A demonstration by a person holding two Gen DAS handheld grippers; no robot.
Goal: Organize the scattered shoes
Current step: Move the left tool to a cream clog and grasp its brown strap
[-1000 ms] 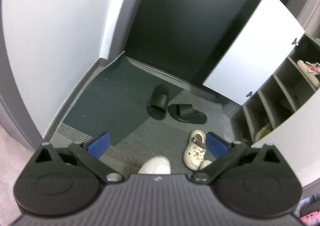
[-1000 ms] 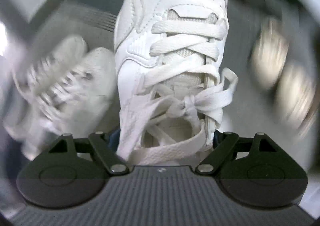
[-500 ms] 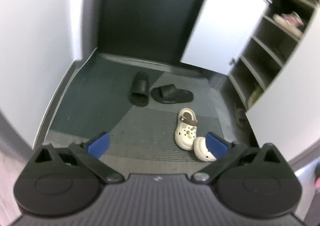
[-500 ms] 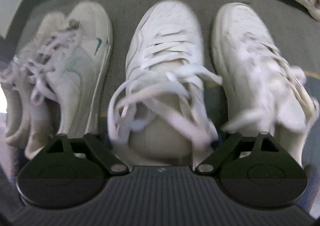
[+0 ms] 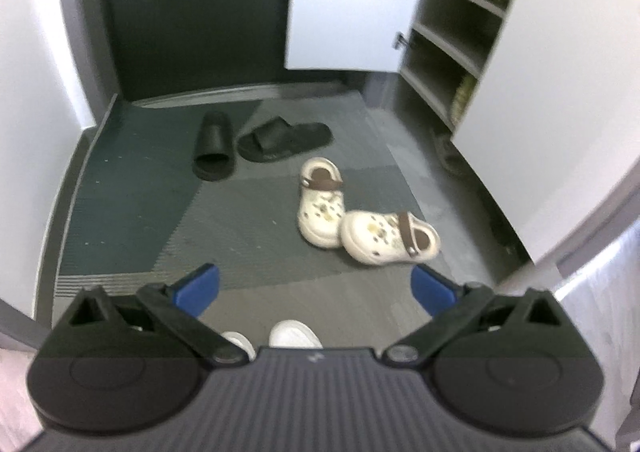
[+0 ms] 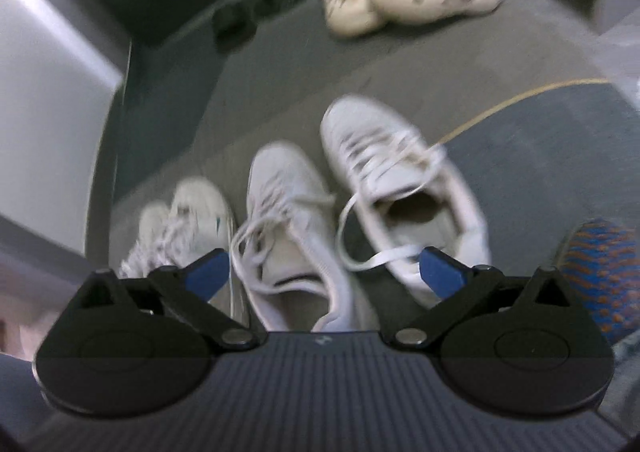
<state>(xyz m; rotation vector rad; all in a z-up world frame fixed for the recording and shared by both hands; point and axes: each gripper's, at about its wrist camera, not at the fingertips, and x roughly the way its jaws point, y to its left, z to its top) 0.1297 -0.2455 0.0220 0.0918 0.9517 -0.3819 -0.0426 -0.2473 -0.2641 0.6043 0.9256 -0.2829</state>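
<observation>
The right gripper (image 6: 324, 272) hangs above a row of white sneakers (image 6: 288, 220) on the floor, its jaws apart and holding nothing. In that blurred view 4 sneakers stand side by side with toes pointing the same way, so this part of the tidying looks done.

The left gripper (image 5: 316, 288) is also empty, jaws spread wide, and looks over the entry mat (image 5: 160, 212). On the mat, 2 cream clogs (image 5: 360, 220) lie at an angle to each other with toes touching. Further back, 2 black slides (image 5: 256, 140) are splayed apart. Beside them to the right, a cabinet (image 5: 452, 52) stands with its door open and its shelves mostly bare.

The next step is probably the clogs, the nearest loose pair. That calls for lowering one gripper over a clog's rim or heel strap, then closing on it.
</observation>
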